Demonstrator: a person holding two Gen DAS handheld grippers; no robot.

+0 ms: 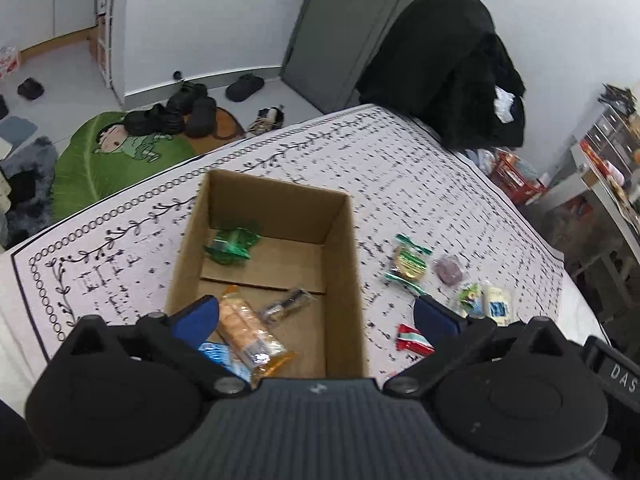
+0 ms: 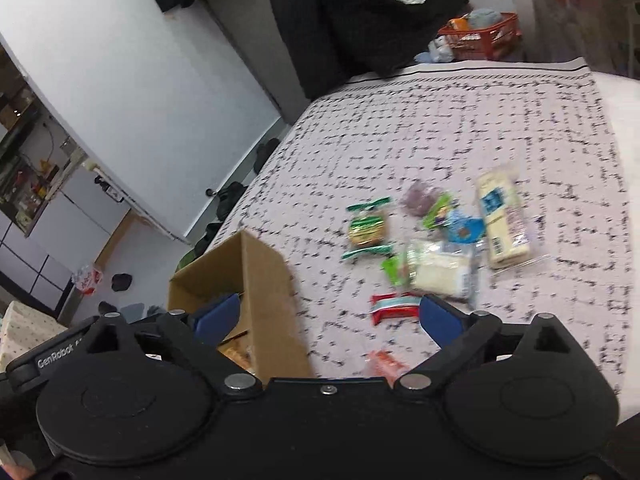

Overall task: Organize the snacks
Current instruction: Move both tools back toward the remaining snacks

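Both grippers, left (image 1: pixel 316 316) and right (image 2: pixel 328 316), hang wide and empty. Some snacks sit in the box (image 1: pixel 348 280); I'd grab the red bar (image 2: pixel 394 307) next, pinching across its short width.

Your L gripper (image 1: pixel 316 316) spread wide over cardboard box (image 1: pixel 340 280).
Orange pkt (image 1: pixel 248 328), green pkt (image 1: pixel 232 245) inside; others on tablecloth (image 1: pixel 440 184).
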